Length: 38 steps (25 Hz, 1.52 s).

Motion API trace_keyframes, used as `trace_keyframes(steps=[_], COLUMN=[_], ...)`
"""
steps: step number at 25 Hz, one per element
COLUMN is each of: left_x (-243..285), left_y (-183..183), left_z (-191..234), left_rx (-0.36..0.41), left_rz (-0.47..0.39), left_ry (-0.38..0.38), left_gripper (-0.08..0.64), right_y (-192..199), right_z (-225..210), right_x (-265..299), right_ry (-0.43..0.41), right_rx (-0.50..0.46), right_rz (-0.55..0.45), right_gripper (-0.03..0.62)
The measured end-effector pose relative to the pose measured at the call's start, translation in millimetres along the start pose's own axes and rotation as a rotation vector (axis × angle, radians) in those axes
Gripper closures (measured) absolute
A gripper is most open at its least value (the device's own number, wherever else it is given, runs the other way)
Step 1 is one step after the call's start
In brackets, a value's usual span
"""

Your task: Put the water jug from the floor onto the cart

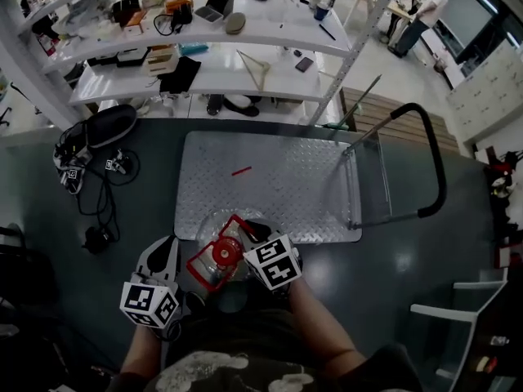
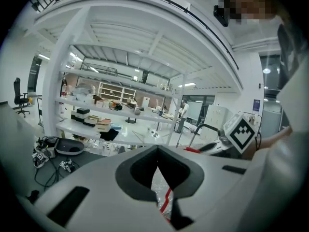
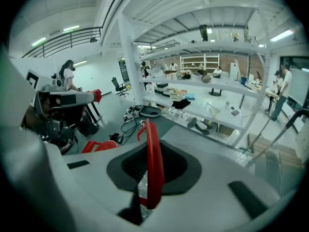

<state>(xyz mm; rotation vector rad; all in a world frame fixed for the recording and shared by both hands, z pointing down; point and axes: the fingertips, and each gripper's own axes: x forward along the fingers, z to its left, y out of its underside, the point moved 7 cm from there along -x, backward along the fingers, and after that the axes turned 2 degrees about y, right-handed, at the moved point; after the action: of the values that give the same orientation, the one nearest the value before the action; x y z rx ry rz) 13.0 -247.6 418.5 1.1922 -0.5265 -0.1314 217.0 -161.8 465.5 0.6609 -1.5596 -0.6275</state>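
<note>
The clear water jug (image 1: 214,229) with a red cap (image 1: 224,254) and red carry handle (image 1: 198,261) hangs between both grippers, over the near edge of the cart's metal deck (image 1: 278,186). My left gripper (image 1: 189,269) grips the handle's left side. In the left gripper view its jaws (image 2: 157,170) stand almost together, with the red strip (image 2: 167,198) and clear plastic between them. My right gripper (image 1: 252,239) holds the handle's right side. The right gripper view has the red handle (image 3: 154,163) pinched upright in its jaws (image 3: 150,187).
The cart's black push bar (image 1: 433,162) rises at the deck's right end, and a small red item (image 1: 241,171) lies on the deck. White shelving (image 1: 245,72) stands behind the cart. Cables and devices (image 1: 90,170) litter the floor on the left. A white frame (image 1: 458,317) is at the right.
</note>
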Motion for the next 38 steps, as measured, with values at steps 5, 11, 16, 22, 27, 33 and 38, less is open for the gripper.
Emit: trace_keyframes(steps=[5, 11, 16, 22, 27, 33, 38], left_x=[72, 133, 169, 221, 266, 307, 332], left_y=[-29, -37, -33, -39, -54, -63, -66], left_z=[-65, -108, -122, -111, -94, -64, -49], left_rx=[0.005, 0.052, 0.052, 0.048, 0.046, 0.028, 0.028], left_rz=[-0.031, -0.008, 0.042, 0.051, 0.062, 0.089, 0.113], left_ry=[0.006, 0.002, 0.037, 0.096, 0.148, 0.178, 0.194], left_gripper=[0.552, 0.552, 0.551, 0.551, 0.551, 0.552, 0.551], right_y=[20, 38, 45, 34, 23, 15, 13], right_z=[-79, -149, -192, -238, -269, -292, -312], right_x=[-25, -35, -31, -14, 3, 43, 74], right_ry=[-0.003, 0.005, 0.041, 0.101, 0.12, 0.137, 0.151], right_rx=[0.02, 0.048, 0.106, 0.188, 0.278, 0.334, 0.323], right_rz=[-0.004, -0.001, 0.012, 0.002, 0.008, 0.039, 0.076], right_gripper=[0.558, 0.558, 0.557, 0.557, 0.557, 0.554, 0.552])
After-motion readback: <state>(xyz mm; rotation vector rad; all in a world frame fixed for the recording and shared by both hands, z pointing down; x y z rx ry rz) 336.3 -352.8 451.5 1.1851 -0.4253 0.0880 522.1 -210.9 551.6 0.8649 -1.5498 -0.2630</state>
